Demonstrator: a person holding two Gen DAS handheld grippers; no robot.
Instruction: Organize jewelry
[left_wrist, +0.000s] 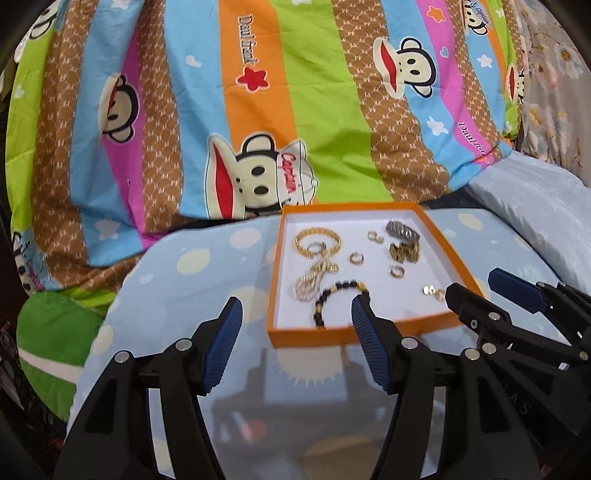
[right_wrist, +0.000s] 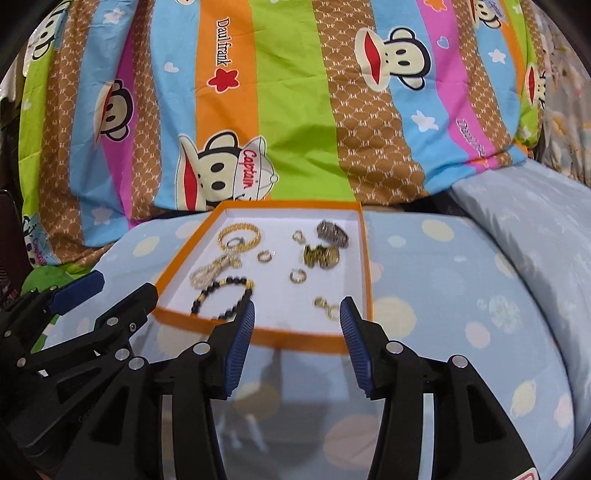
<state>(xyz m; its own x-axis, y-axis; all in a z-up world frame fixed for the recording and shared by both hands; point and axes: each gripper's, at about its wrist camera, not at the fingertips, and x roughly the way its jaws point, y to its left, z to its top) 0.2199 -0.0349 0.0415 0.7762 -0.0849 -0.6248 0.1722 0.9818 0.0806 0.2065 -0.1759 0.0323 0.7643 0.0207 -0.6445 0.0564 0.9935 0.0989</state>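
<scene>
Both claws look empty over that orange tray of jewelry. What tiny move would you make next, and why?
Probably ease the left gripper forward and down onto the dark bead bracelet. Both it and the right gripper are open and hold nothing, and that bracelet lies nearest in the tray, just past the near wall, apart from the small rings.

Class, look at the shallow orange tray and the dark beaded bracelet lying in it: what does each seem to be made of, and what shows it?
Orange tray: probably cardboard, matte; thin straight folded walls, white inside.
Beaded bracelet: glossy black round beads, stone, glass or plastic, cannot tell which; gold-coloured spacers, likely metal.
</scene>
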